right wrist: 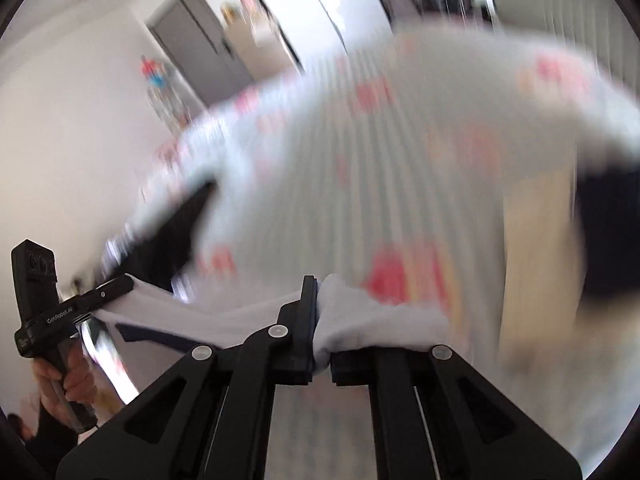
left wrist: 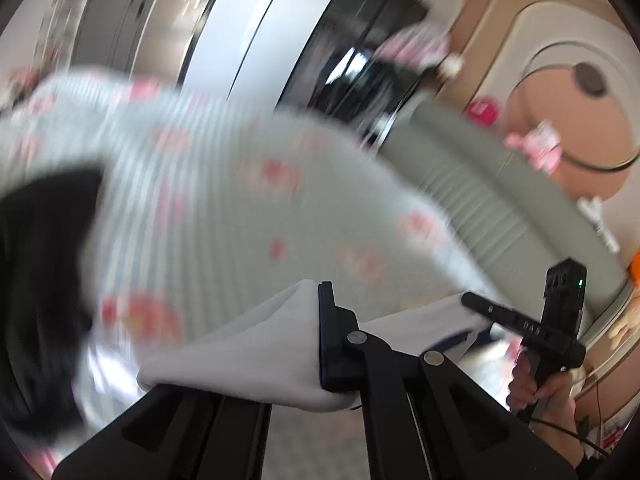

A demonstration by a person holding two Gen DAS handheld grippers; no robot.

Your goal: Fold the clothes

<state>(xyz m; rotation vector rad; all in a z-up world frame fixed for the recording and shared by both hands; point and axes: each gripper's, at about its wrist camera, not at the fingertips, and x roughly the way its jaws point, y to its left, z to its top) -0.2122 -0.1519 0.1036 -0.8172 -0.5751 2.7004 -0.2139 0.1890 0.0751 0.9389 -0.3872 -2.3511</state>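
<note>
A white striped garment with pink prints [left wrist: 224,200] hangs in the air, blurred by motion. My left gripper [left wrist: 316,344] is shut on one white edge of it. My right gripper [right wrist: 320,320] is shut on another white edge of the same garment [right wrist: 400,160]. The two grippers hold it stretched between them. The right gripper shows in the left wrist view [left wrist: 476,304], to the right, pinching the cloth. The left gripper shows in the right wrist view [right wrist: 120,286], at the left, also pinching the cloth.
A grey ribbed sofa [left wrist: 480,184] lies behind the garment. A beige wall with curved panels [left wrist: 560,40] is at the right. A grey cupboard [right wrist: 200,48] and a white wall [right wrist: 60,140] stand at the left. A dark shape [left wrist: 44,240] lies under the garment.
</note>
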